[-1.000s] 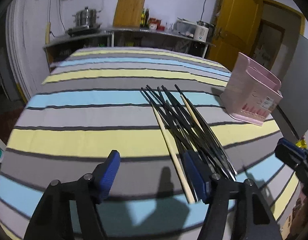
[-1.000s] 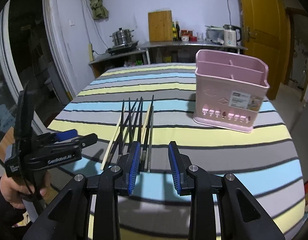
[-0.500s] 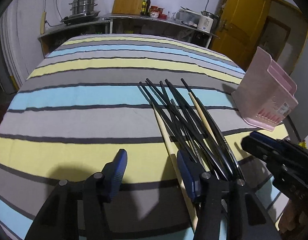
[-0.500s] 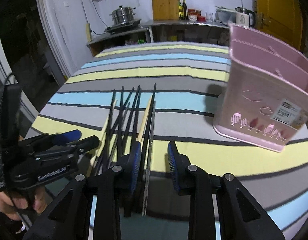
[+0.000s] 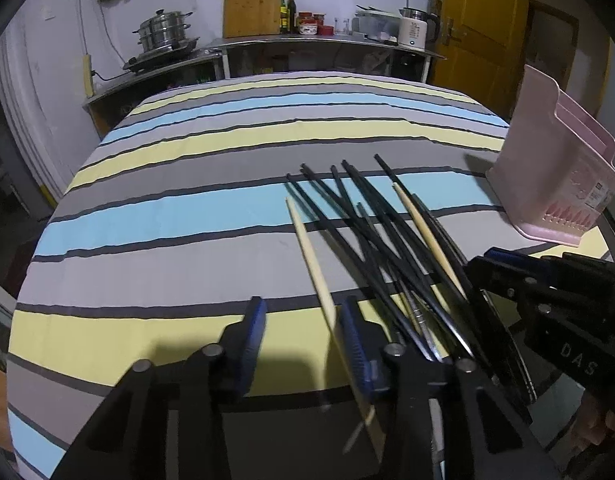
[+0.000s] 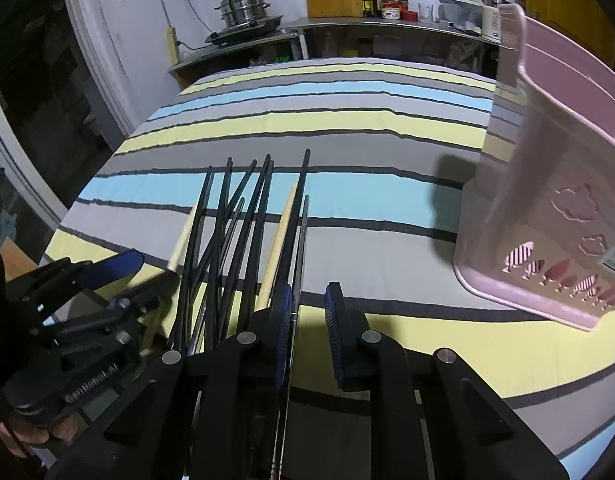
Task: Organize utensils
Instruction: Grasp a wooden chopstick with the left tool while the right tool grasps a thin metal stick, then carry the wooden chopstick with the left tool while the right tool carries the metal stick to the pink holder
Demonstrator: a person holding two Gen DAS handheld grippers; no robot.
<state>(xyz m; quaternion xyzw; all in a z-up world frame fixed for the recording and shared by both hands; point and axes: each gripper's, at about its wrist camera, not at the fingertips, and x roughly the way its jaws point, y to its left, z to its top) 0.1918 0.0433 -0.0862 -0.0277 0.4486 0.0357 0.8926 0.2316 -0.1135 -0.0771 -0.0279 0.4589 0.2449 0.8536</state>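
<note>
My left gripper (image 5: pixel 303 344) hangs low over the near end of the chopsticks (image 5: pixel 371 236), its jaws closing. One pale chopstick (image 5: pixel 313 260) runs between its blue pads (image 5: pixel 254 336), close against the right-hand one; I cannot tell whether that pad presses on it, and the other pad stands clear. The rest of the bundle fans out to the right of that gripper.

My right gripper (image 6: pixel 309 332) sits at the right edge of the same bundle, jaws closing too. A thin grey chopstick (image 6: pixel 303 240) lies just inside its left pad, with a clear gap to the right pad, so nothing is clamped there.

The chopsticks are mostly slim, glossy black rods, crossed and splayed, with two matte cream ones among them. They lie on a cloth (image 5: pixel 187 216) of soft fabric in grey, yellow and blue bands edged with dark lines. The holder (image 6: pixel 555 200), pink moulded plastic with cut-out cloud and tree shapes along its base and a paper label, stands well to the right of the bundle.
</note>
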